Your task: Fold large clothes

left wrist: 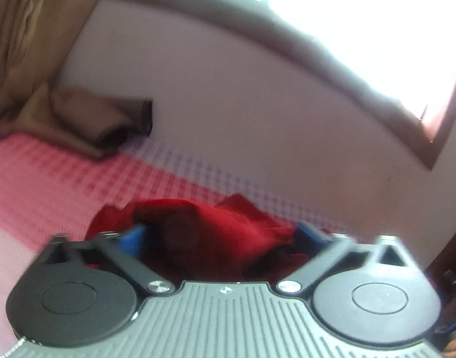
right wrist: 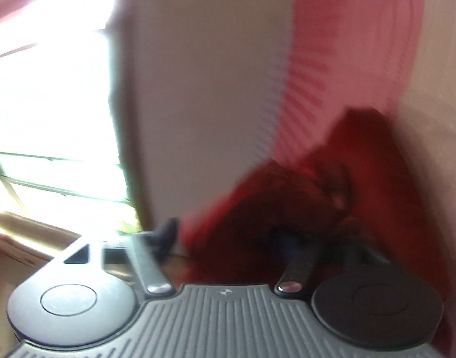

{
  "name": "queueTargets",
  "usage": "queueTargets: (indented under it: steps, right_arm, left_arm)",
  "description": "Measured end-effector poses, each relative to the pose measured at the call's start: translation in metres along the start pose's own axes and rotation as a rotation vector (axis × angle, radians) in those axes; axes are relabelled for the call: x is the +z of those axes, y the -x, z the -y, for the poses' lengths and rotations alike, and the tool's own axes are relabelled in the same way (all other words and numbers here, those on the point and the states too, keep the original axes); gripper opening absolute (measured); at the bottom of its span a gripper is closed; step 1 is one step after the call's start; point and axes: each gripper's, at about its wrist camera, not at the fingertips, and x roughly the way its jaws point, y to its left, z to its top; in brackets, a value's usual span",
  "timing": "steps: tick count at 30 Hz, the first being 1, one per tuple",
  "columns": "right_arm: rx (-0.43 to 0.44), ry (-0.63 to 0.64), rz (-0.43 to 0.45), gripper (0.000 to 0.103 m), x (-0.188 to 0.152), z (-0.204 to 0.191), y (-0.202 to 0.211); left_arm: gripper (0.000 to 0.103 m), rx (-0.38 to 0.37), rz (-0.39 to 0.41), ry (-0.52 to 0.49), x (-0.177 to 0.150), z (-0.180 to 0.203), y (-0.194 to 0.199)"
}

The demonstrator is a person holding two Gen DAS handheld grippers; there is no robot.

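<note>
A crumpled red garment (left wrist: pixel 204 220) lies on the pink checked bed cover (left wrist: pixel 49 179). My left gripper (left wrist: pixel 222 237) stands open, its blue pads (left wrist: pixel 132 238) wide apart on either side of the red cloth and not pressing on it. The right wrist view is rolled sideways and blurred. There the red garment (right wrist: pixel 332 179) bunches over the right-hand finger, and my right gripper (right wrist: pixel 225 237) has its jaws spread apart with cloth between them, loose. The bed cover (right wrist: pixel 347 44) runs up the right side of that view.
A brown folded cloth (left wrist: pixel 87 119) sits at the far left of the bed against a pale wall (left wrist: pixel 228 89). A bright window (left wrist: pixel 377 15) with a dark frame is at the upper right. In the right wrist view the window (right wrist: pixel 49 104) fills the left.
</note>
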Motion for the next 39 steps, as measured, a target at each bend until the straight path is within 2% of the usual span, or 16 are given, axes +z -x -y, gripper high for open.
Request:
queueTargets:
  steps: [3,5,6,7,8,9,10,11,13,15,16,20,26,30,39]
  right_arm:
    - [0.017,0.101,0.06,0.092,-0.004,-0.023,0.02]
    - [-0.063,0.31,0.077,0.091,-0.017,-0.052,0.025]
    - [-0.125,0.466,0.082,0.084,-0.03,-0.07,0.024]
    - [-0.18,0.611,0.069,0.064,-0.045,-0.086,0.019]
    - [-0.243,0.762,0.04,0.053,-0.062,-0.101,0.008]
    - [-0.308,0.899,0.009,0.037,-0.08,-0.114,-0.005]
    - [-0.368,1.023,-0.018,0.027,-0.099,-0.124,-0.022]
    - [-0.404,1.111,-0.036,0.024,-0.113,-0.13,-0.037]
    - [-0.454,1.258,-0.065,0.018,-0.135,-0.138,-0.064]
    - [-0.499,1.378,-0.092,0.015,-0.15,-0.14,-0.091]
    - [-0.521,1.422,-0.106,0.012,-0.152,-0.137,-0.104]
    - [-0.589,1.573,-0.155,0.011,-0.16,-0.127,-0.131]
    - [-0.65,1.639,-0.247,0.01,-0.147,-0.092,-0.156]
    - [-0.614,1.576,-0.26,0.01,-0.141,-0.077,-0.157]
    - [-0.568,1.411,-0.224,0.008,-0.121,-0.052,-0.183]
  left_arm:
    - [0.103,0.005,0.068,-0.093,0.0,0.015,0.017]
    - [0.102,-0.028,0.073,-0.118,-0.001,0.024,0.027]
    - [0.098,-0.048,0.071,-0.12,-0.002,0.029,0.03]
    - [0.092,-0.055,0.064,-0.142,-0.004,0.037,0.03]
    - [0.073,-0.042,0.05,-0.185,-0.005,0.049,0.027]
    - [0.046,-0.025,0.025,-0.227,-0.007,0.06,0.022]
    - [0.037,-0.026,-0.011,-0.261,-0.009,0.071,0.014]
    - [0.029,-0.028,-0.041,-0.278,-0.011,0.08,0.007]
    - [0.029,-0.028,-0.068,-0.297,-0.014,0.092,-0.009]
    - [0.029,-0.006,-0.049,-0.353,-0.018,0.102,-0.023]
    - [0.029,0.015,-0.039,-0.375,-0.018,0.104,-0.031]
    - [0.029,0.077,-0.016,-0.415,-0.013,0.101,-0.066]
    - [0.03,0.173,-0.11,-0.404,-0.029,0.073,-0.112]
    - [0.031,0.158,-0.123,-0.316,-0.038,0.05,-0.115]
    - [0.033,0.13,-0.142,-0.25,-0.045,0.031,-0.125]
